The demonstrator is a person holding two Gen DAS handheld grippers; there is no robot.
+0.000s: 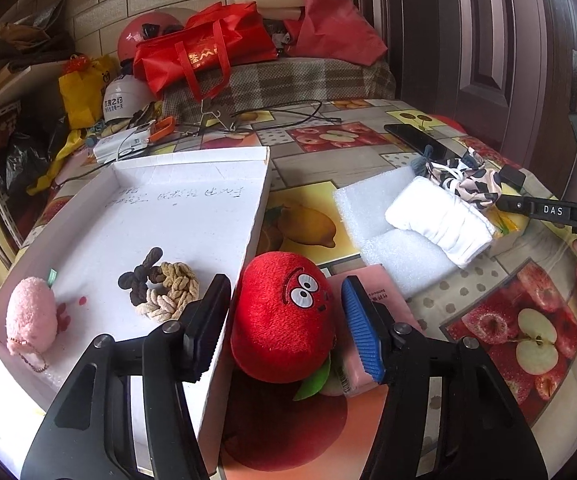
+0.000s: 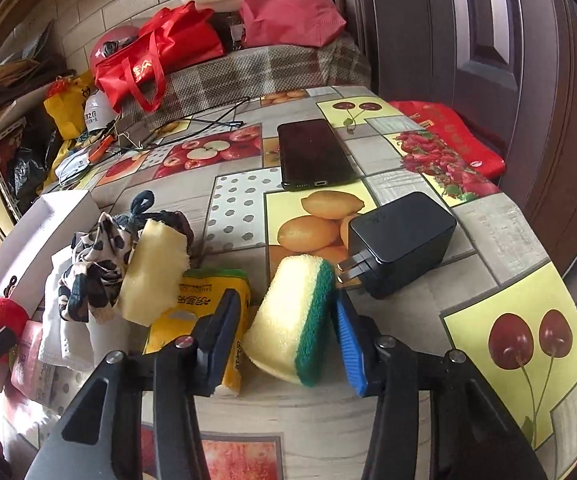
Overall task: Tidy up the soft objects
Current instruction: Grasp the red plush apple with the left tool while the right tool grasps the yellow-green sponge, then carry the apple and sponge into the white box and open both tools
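Left wrist view, left hand-held gripper [image 1: 284, 312] clamped on red plush apple [image 1: 284, 316], right hand-held gripper [image 2: 288, 332] clamped on sponge [image 2: 292, 320].

Plush toy [image 1: 284, 316] just right of box [image 1: 192, 208]

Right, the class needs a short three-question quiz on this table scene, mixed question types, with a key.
1. True or false: the plush lies inside the box.
2. The right tongs grip: A phone, B sponge, C charger?
3. Which colour of the sponge meets the blue pad?
Key: 1 false, the plush sits beside the box, between the left tongs; 2 B; 3 green.
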